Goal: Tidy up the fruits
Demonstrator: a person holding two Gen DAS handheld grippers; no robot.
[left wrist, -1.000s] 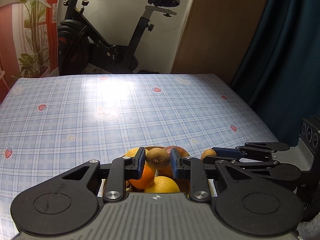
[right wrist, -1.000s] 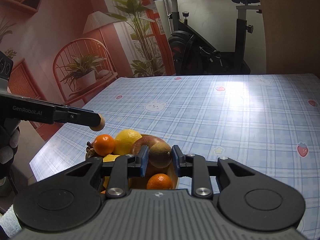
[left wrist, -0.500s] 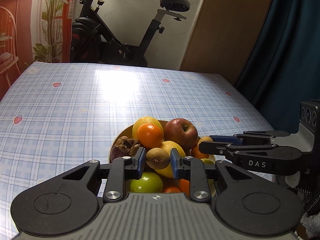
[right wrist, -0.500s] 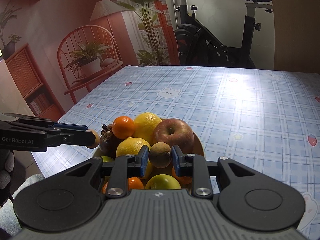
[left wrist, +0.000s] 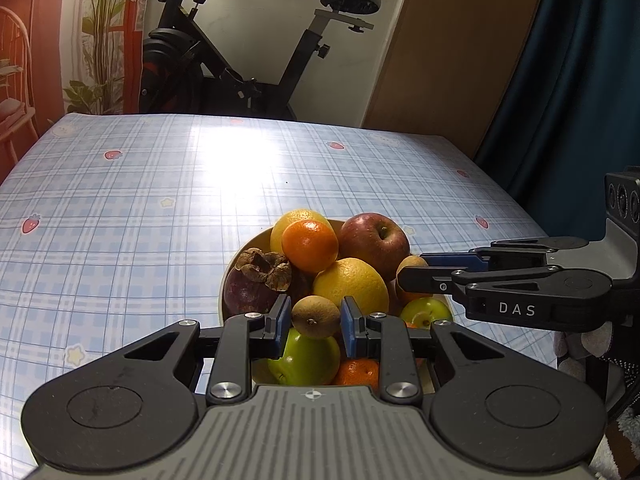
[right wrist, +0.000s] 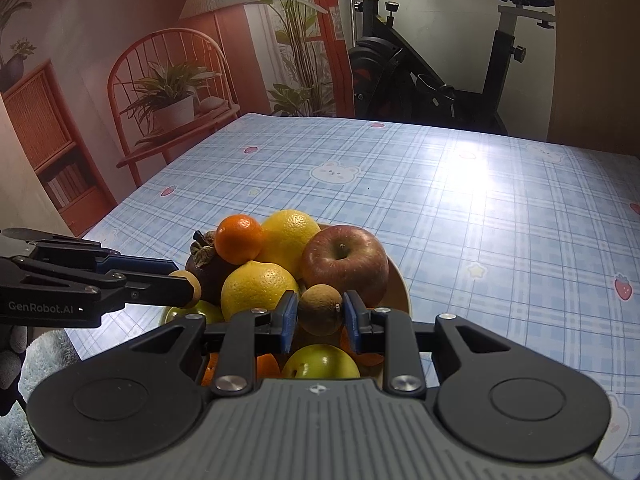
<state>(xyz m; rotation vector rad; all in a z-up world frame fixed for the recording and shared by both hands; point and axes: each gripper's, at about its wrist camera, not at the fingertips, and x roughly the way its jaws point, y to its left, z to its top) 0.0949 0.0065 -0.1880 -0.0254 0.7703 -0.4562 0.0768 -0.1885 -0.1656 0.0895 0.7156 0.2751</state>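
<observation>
Brown little fruits are sitting pinched in both grippers' jaws: the left gripper (left wrist: 315,317) is clamping one small brown fruit (left wrist: 315,316), the right gripper (right wrist: 320,309) another (right wrist: 320,309), both hovering at the bowl's (left wrist: 250,246) six o'clock edge on the table (left wrist: 120,216).

Blue plaid tablecloth (left wrist: 168,184) fills the scene, dotted with strawberries and bunnies, a bright glare pooling near its far edge. Past that edge stands a black exercise bike (left wrist: 224,56) against a white wall (left wrist: 256,4). A dark blue curtain (left wrist: 576,80) hangs off the far right corner beside a brown wooden panel (left wrist: 452,48). Beyond the left edge, a backdrop (right wrist: 80,40) shows a chair, lamp and plants.
</observation>
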